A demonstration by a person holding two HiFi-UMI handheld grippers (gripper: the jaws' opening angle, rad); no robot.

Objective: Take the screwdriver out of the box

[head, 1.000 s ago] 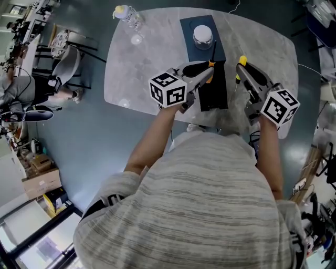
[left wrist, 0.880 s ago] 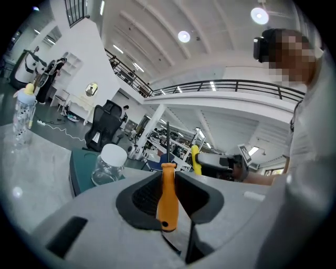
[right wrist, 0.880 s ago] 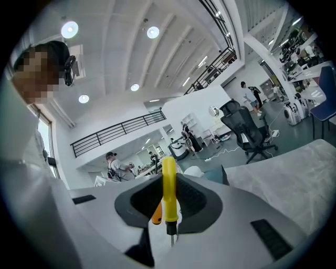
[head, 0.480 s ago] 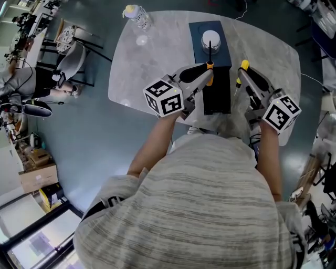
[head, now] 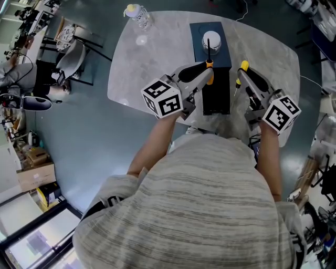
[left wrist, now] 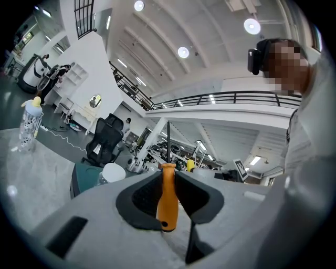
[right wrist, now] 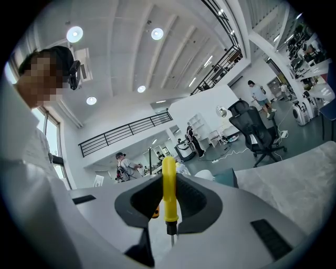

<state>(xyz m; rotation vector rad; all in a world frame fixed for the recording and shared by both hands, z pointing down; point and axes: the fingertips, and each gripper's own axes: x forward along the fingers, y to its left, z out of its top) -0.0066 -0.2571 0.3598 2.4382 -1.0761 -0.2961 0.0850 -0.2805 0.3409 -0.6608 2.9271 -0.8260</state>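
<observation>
My left gripper (head: pixel 209 68) is shut on an orange-handled screwdriver (head: pixel 209 64), held above the left rim of the black box (head: pixel 216 97). In the left gripper view the orange handle (left wrist: pixel 168 195) stands upright between the pads of the left gripper (left wrist: pixel 168 177), its dark shaft pointing up. My right gripper (head: pixel 241 68) hovers just right of the box, shut on a yellow-handled screwdriver (head: pixel 242 65). The right gripper view shows that yellow handle (right wrist: pixel 169 189) clamped in the right gripper (right wrist: pixel 169 179), tip pointing down. The box's inside is too dark to see.
The box sits near the front edge of a grey marble table (head: pixel 157 58). Behind it lies a dark blue mat (head: pixel 198 32) with a white-lidded jar (head: pixel 211 40). A clear bottle (head: pixel 137 14) stands at the table's far left. Office chairs stand on the floor to the left.
My left gripper has risen a little with the orange screwdriver in it. The right gripper has stayed in place with the yellow one.
</observation>
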